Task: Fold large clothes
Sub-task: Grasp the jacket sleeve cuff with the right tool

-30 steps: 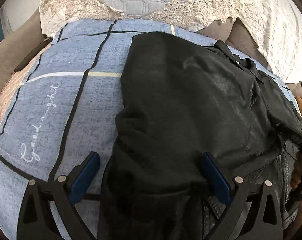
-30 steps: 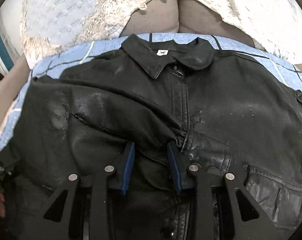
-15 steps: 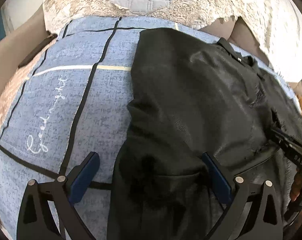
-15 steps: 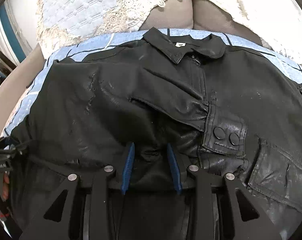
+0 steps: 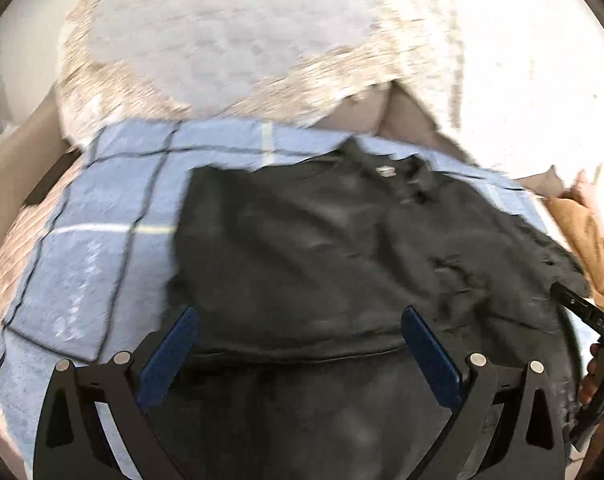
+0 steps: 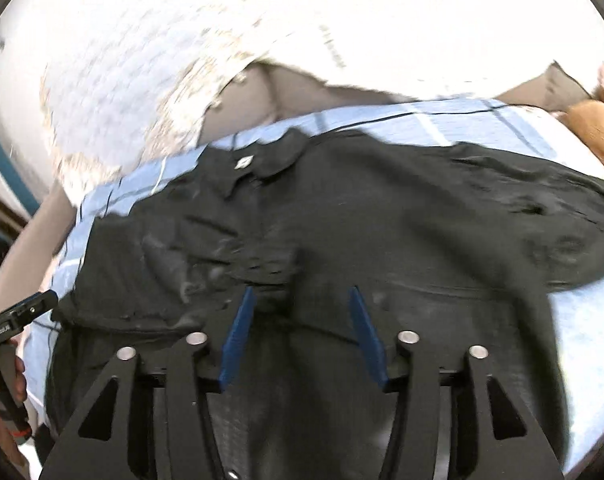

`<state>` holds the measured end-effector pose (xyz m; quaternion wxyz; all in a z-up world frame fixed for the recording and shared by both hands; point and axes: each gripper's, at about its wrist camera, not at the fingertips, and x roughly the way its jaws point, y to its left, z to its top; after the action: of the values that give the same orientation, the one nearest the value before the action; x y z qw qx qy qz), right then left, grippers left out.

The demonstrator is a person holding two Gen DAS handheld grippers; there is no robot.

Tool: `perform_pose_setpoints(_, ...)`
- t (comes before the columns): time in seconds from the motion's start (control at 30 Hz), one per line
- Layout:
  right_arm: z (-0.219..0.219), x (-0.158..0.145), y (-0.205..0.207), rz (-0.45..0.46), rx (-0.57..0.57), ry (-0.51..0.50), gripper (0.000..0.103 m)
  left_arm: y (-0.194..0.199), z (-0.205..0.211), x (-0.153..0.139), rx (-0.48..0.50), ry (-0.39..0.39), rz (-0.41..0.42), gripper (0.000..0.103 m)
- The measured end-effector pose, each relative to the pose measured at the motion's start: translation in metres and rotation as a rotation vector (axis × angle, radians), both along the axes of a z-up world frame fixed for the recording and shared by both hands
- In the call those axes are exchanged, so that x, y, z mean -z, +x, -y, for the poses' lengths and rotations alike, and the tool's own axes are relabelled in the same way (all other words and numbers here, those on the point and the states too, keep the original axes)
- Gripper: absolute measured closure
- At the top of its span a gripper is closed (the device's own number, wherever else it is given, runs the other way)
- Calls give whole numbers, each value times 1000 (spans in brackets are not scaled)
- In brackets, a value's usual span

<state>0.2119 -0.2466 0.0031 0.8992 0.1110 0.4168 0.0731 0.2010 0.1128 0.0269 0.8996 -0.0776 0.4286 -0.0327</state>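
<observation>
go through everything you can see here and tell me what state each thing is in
Jacket: lying on the blanket, partly folded, collar at the far end.
Left gripper: open wide, holding nothing.
Right gripper: open, holding nothing.
Blanket: spread flat under the jacket.

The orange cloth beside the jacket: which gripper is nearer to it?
Right. The right gripper is over the middle of the jacket, with the orange cloth beyond on its right; the left gripper is over the jacket's far left part.
</observation>
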Motion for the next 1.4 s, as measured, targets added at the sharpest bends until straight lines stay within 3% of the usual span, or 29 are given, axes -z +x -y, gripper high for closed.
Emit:
perform_pose_setpoints(0.17, 67, -15, -13, 24, 151, 4, 45, 10, 49, -10, 101, -5, 18, 1)
perform_pose_setpoints(0.33, 129, -23, -26, 74, 285, 4, 45, 27, 102, -9, 185, -69, 10, 1)
perform_pose_setpoints(0.47, 189, -18, -32, 67, 389, 88, 44, 43, 148, -2, 242, -109, -10, 1)
perform_pose_setpoints(0.53, 220, -15, -36, 59, 483, 74, 42, 47, 169, 0, 267, -98, -14, 1)
perform_pose_setpoints(0.67, 263, -10, -34, 62, 538, 42, 41, 55, 215, 8, 318, -53, -9, 1)
perform_pose_setpoints(0.77, 294, 1, -25, 8, 602, -16, 41, 61, 242, 15, 354, -46, -12, 1)
perform_pose_setpoints(0.87, 325, 12, -20, -12, 636, 61, 40, 67, 271, 23, 413, -41, -31, 1)
perform_pose_setpoints(1.0, 353, 27, -13, -18, 671, 110, 30, 71, 304, 31, 459, 1, -25, 1)
perform_pose_setpoints(1.17, 384, 49, -3, -46, 756, 199, 30, 78, 329, 42, 508, -8, -43, 1)
perform_pose_setpoints(1.23, 389, 53, 5, -57, 769, 192, 30, 82, 334, 48, 514, -15, -50, 1)
perform_pose_setpoints(1.4, 401, 60, 17, -16, 771, 261, 30, 88, 337, 59, 530, -30, -77, 1)
